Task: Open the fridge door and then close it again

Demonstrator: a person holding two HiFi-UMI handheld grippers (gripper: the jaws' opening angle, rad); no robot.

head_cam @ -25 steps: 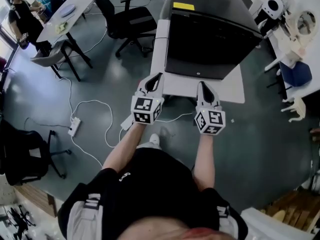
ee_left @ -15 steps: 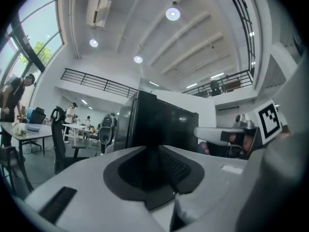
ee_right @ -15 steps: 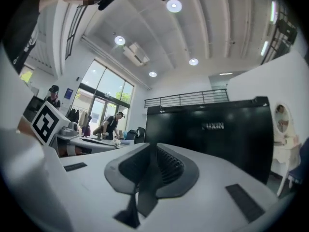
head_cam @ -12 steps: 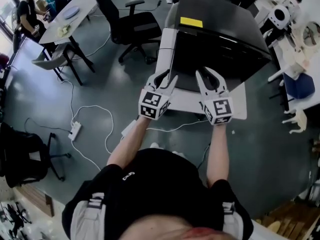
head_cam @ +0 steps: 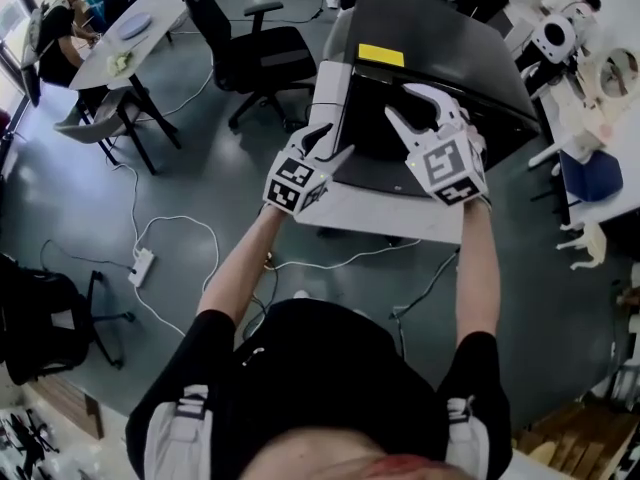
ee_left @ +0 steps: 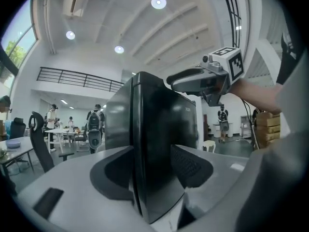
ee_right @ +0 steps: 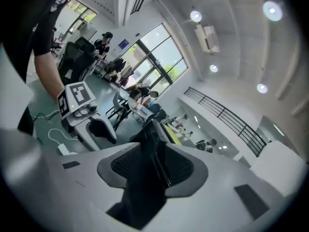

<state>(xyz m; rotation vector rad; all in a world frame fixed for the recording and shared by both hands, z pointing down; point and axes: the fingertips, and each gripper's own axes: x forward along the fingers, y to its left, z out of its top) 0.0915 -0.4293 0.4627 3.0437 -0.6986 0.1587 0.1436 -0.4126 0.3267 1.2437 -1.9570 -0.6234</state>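
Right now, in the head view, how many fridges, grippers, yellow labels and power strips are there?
fridge: 1
grippers: 2, left gripper and right gripper
yellow label: 1
power strip: 1
Total: 5

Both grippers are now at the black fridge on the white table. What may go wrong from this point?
1. The fingers of the left gripper have just been opening. The front left edge of the fridge stands between them, not gripped. Closing there might clamp the door shut instead of opening it.
2. The fingers of the right gripper, also just opening, straddle the top front edge without holding it. A pull may slide the fridge on the table.
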